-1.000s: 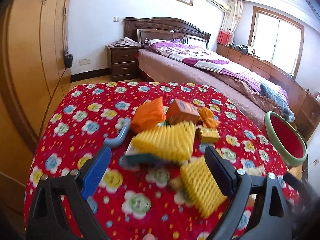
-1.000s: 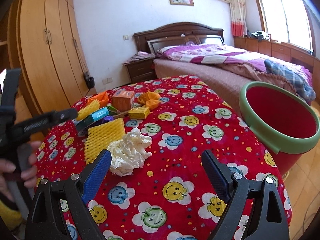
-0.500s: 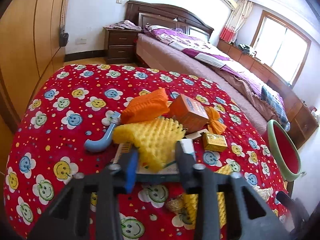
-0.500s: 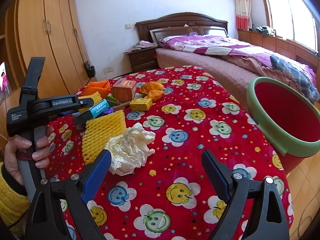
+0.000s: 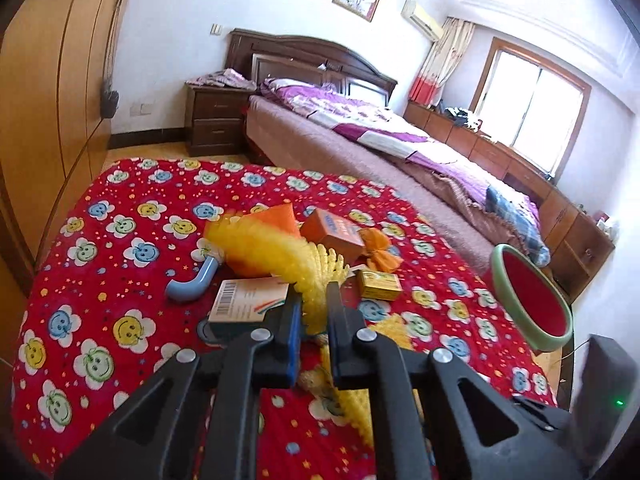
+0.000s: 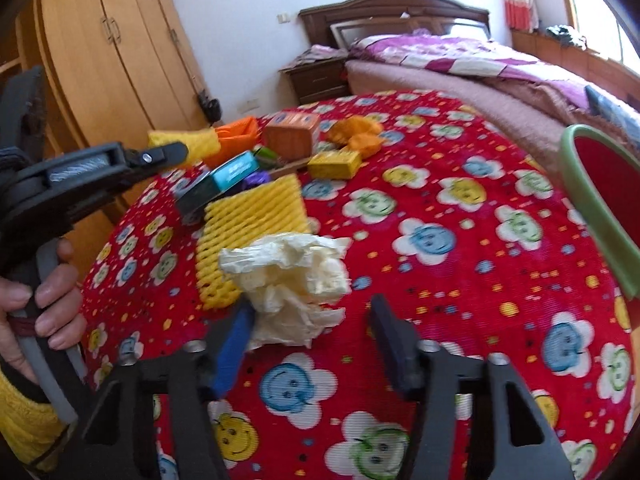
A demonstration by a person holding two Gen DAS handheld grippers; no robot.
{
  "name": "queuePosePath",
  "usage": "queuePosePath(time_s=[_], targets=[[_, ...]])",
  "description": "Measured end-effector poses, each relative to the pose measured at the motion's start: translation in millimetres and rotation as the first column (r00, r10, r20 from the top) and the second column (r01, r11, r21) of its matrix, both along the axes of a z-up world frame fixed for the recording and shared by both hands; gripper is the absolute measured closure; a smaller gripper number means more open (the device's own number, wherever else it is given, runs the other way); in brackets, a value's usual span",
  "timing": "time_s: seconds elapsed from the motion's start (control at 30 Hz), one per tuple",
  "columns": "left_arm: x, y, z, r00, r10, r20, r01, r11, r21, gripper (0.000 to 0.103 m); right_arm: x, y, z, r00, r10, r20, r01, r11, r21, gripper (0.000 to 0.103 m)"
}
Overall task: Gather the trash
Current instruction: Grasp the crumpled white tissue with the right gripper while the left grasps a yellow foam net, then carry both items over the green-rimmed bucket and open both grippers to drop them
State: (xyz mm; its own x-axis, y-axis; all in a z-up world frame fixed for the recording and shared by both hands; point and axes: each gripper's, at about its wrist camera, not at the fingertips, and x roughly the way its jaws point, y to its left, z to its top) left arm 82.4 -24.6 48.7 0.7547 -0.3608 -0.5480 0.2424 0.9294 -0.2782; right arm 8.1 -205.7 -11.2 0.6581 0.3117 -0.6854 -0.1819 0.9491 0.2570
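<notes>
My left gripper is shut on a yellow foam net, which hangs lifted above the trash pile. The right wrist view shows this same left gripper with the net in its tips. My right gripper is low over the red tablecloth, and its jaws are closing around a crumpled white paper. The paper lies between the fingers, nearer the blue left pad, with a gap left at the right pad. A red bin with a green rim stands off the table's right side.
Left on the cloth are an orange foam net, an orange box, an orange wrapper, a small yellow box, a blue pipe elbow, a barcoded box and a second yellow net. A hand holds the left gripper.
The left gripper went from wide open to shut on the yellow foam net and raised it off the box. The right gripper dropped toward the white paper and its jaws narrowed.
</notes>
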Motion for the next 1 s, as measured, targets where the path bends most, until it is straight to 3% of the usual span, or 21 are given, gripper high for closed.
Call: queuePosePath(time_s=[0.23, 0.6, 1.0], targets=[[-30.6, 0.5, 17.3, 0.999, -0.011, 0.054, 0.011, 1.000, 0.000, 0.093, -15.2, 5.7, 16.4, 0.999, 0.016, 0.052, -0.015, 1.000, -0.013, 0.094], [-60.5, -9.6, 41.7, 0.993, -0.047, 0.108, 0.047, 0.999, 0.000, 0.093, -40.2, -21.2, 56.2, 0.985, -0.057, 0.160, 0.060, 0.998, -0.011, 0.096], [-59.1, -73.5, 56.3, 0.975, -0.184, 0.124, 0.179, 0.982, 0.053, 0.093, -44.9, -90.6, 80.3, 0.946, -0.255, 0.199, 0.265, 0.964, -0.027, 0.096]])
